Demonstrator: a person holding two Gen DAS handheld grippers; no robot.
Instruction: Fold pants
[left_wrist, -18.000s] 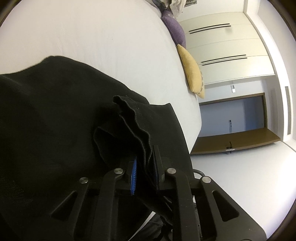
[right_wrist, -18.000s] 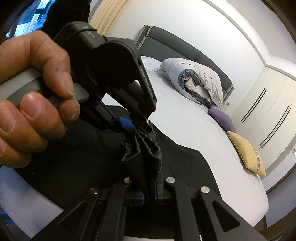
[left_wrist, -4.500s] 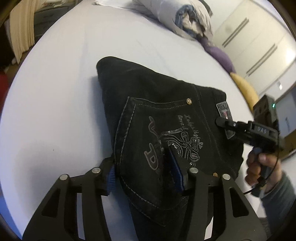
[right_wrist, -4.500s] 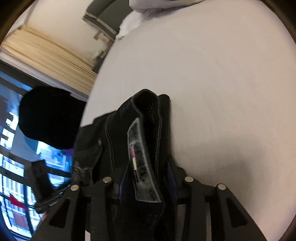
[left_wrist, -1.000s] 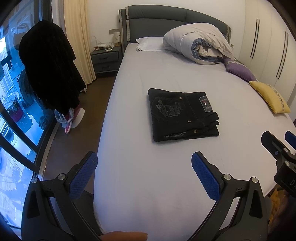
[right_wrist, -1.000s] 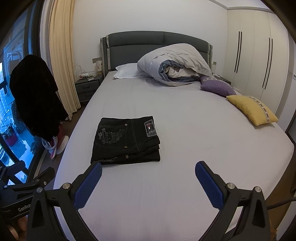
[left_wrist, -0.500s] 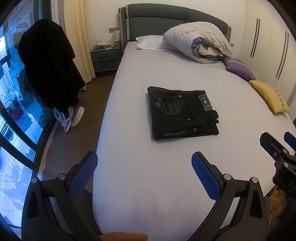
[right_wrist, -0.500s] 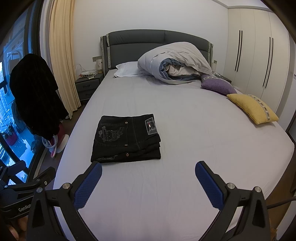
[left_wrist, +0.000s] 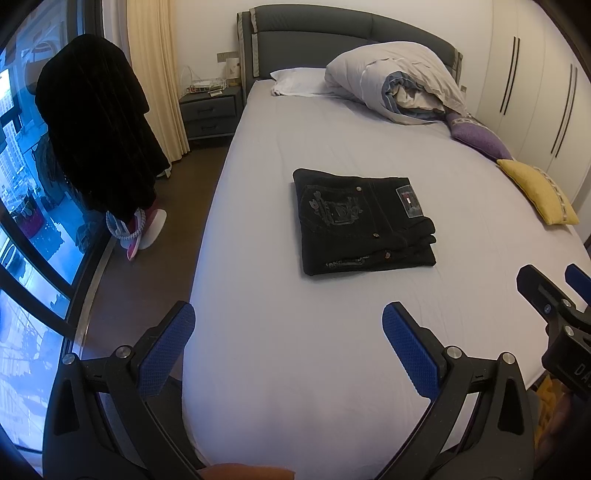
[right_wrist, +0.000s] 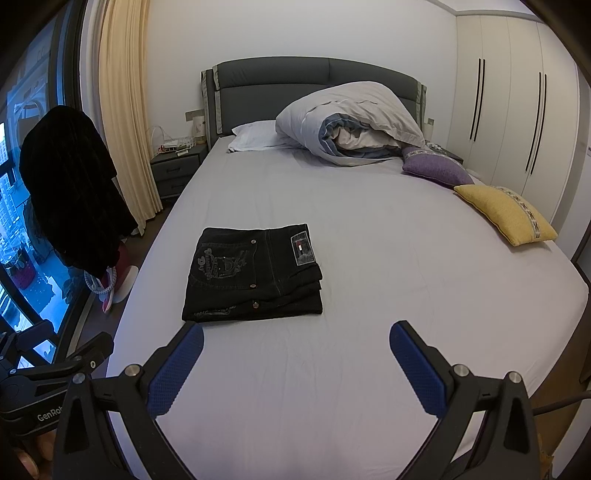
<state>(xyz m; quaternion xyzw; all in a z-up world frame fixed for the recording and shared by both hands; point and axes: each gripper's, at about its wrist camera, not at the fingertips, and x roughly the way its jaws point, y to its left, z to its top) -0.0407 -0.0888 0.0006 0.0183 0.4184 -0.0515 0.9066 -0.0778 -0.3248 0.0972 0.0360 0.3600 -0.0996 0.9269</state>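
Observation:
The black pants (left_wrist: 360, 218) lie folded into a flat rectangle on the white bed (left_wrist: 332, 350), back pocket and label patch facing up. They also show in the right wrist view (right_wrist: 255, 273). My left gripper (left_wrist: 288, 345) is open and empty, held back over the foot of the bed, well apart from the pants. My right gripper (right_wrist: 295, 363) is open and empty, also held back near the foot of the bed. The right gripper shows at the right edge of the left wrist view (left_wrist: 554, 295); the left one shows at the lower left of the right wrist view (right_wrist: 55, 365).
A rolled duvet (right_wrist: 351, 122), a white pillow (right_wrist: 255, 136), a purple cushion (right_wrist: 436, 168) and a yellow cushion (right_wrist: 506, 218) lie at the head and right side. A nightstand (right_wrist: 177, 166), a dark coat (right_wrist: 70, 184) and a window stand on the left; wardrobes (right_wrist: 517, 92) on the right.
Both grippers let go of the pants, which now lie folded on the bed, and pulled back to the foot of the bed. Over the last second almost nothing moved.

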